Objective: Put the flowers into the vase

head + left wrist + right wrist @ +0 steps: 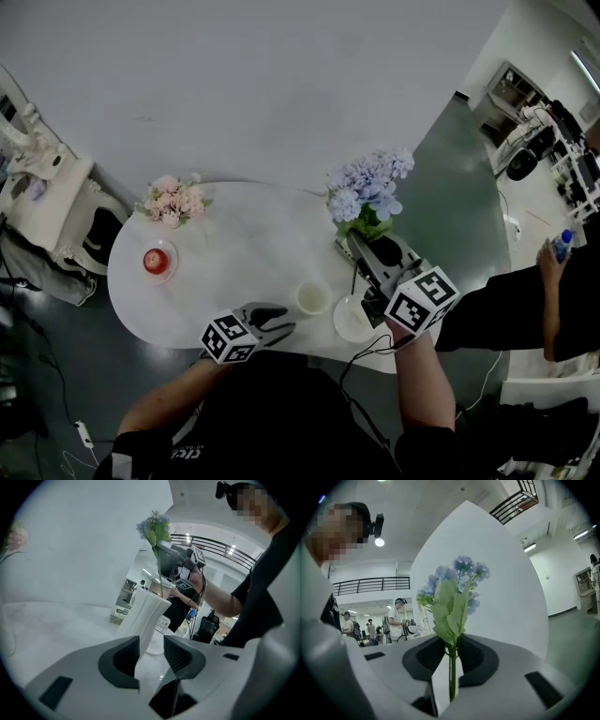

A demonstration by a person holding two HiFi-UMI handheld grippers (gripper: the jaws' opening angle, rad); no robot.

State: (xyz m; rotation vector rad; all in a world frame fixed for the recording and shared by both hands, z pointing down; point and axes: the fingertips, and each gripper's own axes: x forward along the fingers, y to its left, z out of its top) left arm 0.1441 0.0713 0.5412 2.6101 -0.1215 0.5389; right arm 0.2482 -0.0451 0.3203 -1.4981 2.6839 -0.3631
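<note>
A white ribbed vase (313, 297) stands upright on the white oval table (244, 234), near its front edge. In the left gripper view the vase (146, 613) rises just ahead of my left gripper (152, 656), whose jaws stand open and apart from it. In the head view my left gripper (275, 323) sits at the table's front edge, left of the vase. My right gripper (368, 251) is shut on the green stem (452, 677) of a blue hydrangea (368, 192) and holds it upright, high and right of the vase. Its blooms (454, 581) fill the right gripper view.
A pink bunch of flowers (172, 200) lies at the table's far left, with a red apple on a small plate (156, 262) below it. A white saucer (354, 319) lies right of the vase. A person with a bottle (561, 246) stands at the right; a white chair (42, 187) is at the left.
</note>
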